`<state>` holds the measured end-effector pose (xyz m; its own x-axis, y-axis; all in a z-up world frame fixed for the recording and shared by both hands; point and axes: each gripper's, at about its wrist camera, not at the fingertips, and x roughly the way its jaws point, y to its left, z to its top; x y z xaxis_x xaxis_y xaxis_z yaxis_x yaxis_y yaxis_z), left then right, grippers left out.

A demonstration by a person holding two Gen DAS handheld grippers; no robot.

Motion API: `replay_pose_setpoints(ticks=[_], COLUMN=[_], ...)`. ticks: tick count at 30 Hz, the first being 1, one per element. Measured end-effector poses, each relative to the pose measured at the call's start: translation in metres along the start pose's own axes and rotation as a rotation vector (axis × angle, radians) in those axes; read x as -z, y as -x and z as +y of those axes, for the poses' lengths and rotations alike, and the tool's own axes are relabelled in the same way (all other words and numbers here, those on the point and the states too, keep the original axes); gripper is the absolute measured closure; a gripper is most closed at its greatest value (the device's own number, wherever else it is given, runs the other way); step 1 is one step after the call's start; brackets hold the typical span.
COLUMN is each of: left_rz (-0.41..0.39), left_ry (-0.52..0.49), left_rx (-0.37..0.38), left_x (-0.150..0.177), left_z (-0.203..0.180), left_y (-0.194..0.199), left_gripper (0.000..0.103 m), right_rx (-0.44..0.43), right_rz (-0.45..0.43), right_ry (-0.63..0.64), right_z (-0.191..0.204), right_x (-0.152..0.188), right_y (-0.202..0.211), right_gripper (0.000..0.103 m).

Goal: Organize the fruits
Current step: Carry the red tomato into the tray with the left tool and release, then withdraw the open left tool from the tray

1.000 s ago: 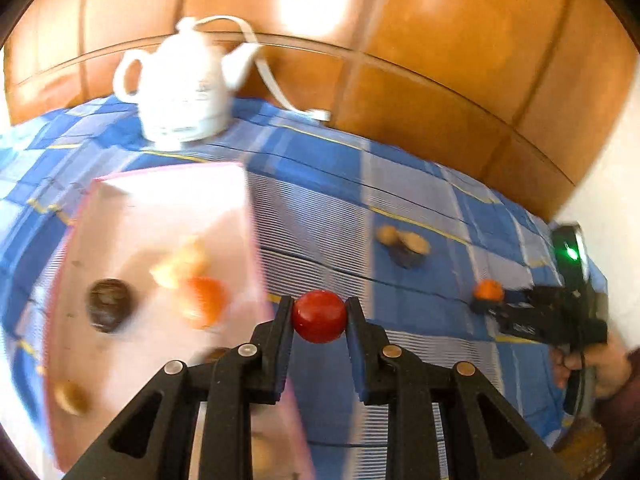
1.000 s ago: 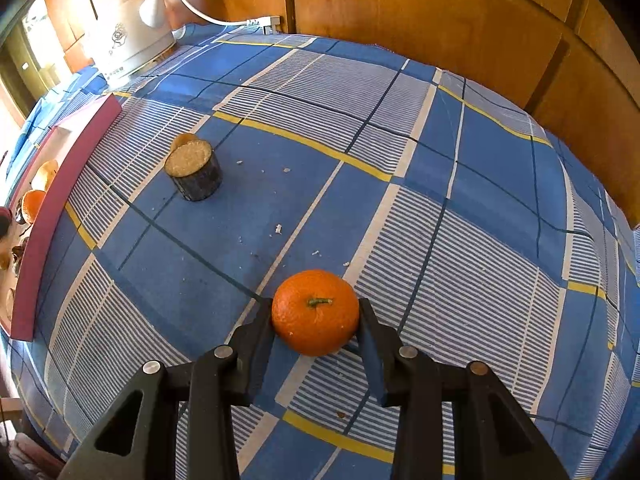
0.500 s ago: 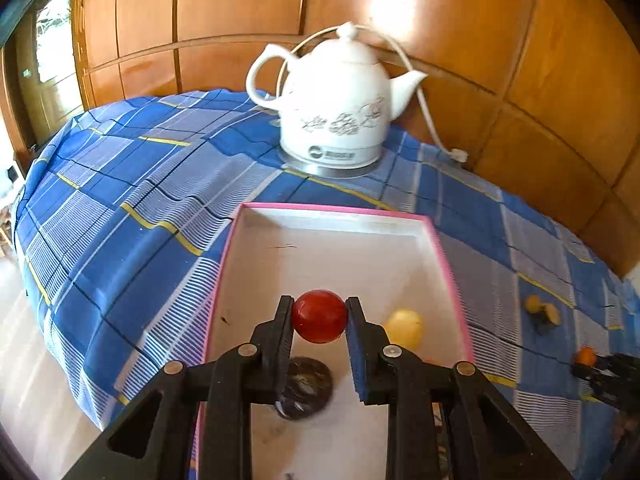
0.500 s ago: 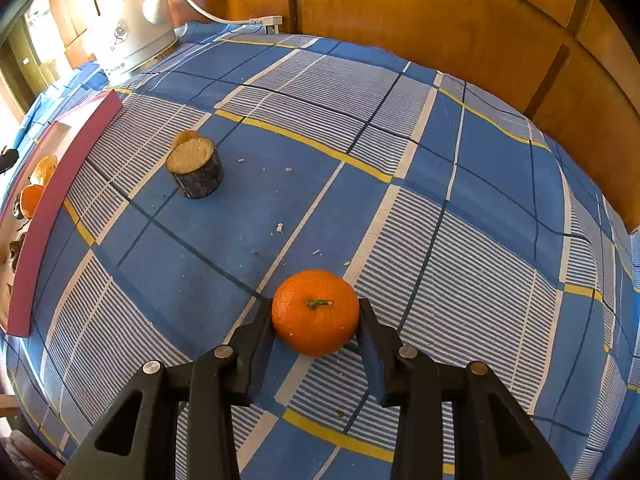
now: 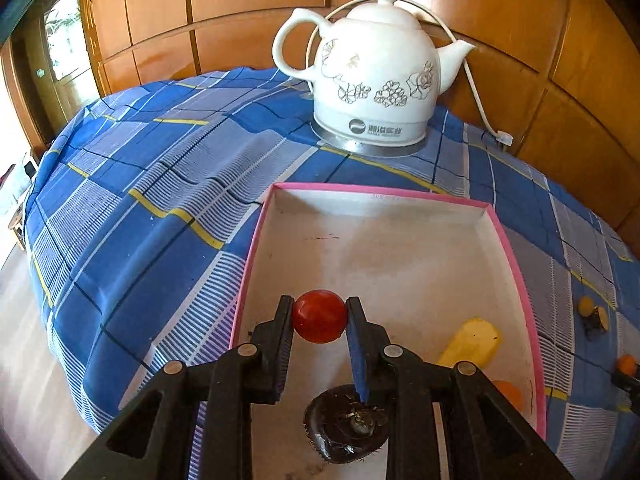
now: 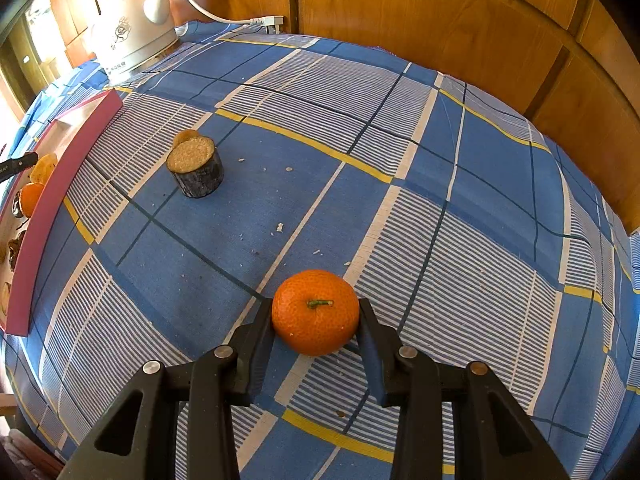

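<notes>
My left gripper (image 5: 319, 316) is shut on a small red round fruit (image 5: 319, 316) and holds it over the near left part of the pink-rimmed tray (image 5: 380, 192). In the tray lie a yellow piece (image 5: 472, 342), an orange fruit (image 5: 508, 394) and a dark round fruit (image 5: 344, 424). My right gripper (image 6: 316, 314) is shut on a mandarin (image 6: 316, 312) that is on or just above the blue checked cloth. A dark cut stump-like piece (image 6: 195, 170) with a tan piece behind it stands on the cloth between the mandarin and the tray (image 6: 44, 216).
A white electric kettle (image 5: 376, 76) with a cord stands behind the tray against the wooden wall. The table's left edge drops off to the floor (image 5: 24, 360). Crumbs lie on the cloth near the stump piece. The far right gripper shows faintly in the left wrist view (image 5: 626, 376).
My left gripper has swung left with the red fruit, from beside the tray to above it, facing the kettle. My right gripper has stayed on the mandarin.
</notes>
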<state>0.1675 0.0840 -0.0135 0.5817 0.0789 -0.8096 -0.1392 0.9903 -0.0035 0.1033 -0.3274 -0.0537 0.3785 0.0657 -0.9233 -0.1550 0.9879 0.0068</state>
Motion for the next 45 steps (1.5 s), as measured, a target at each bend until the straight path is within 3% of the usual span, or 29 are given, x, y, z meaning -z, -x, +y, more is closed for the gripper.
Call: replay_pose_setpoints(ticks=[2, 12, 24, 45], left_rz=[-0.010, -0.097, -0.194, -0.212], left_ry=[-0.002, -0.012, -0.025, -0.042], left_rx=[-0.018, -0.061, -0.046, -0.014], left_x=[0.002, 0.019, 0.042, 0.075], left_z=[-0.001, -0.015, -0.033, -0.051], left_y=[0.002, 0.039, 0.092, 0.128], left_gripper=[0.062, 0.056, 0.047, 0.025], right_rx=[0.000, 0.005, 0.012, 0.012], right_rz=[0.000, -0.001, -0.003, -0.001], right_ry=[0.000, -0.001, 0.002, -0.013], right_z=[0.000, 0.000, 0.000, 0.000], right_x=[0.000, 0.000, 0.000, 0.001], right_y=[0.000, 0.000, 0.000, 0.000], right_gripper=[0.063, 0.063, 0.063, 0.063])
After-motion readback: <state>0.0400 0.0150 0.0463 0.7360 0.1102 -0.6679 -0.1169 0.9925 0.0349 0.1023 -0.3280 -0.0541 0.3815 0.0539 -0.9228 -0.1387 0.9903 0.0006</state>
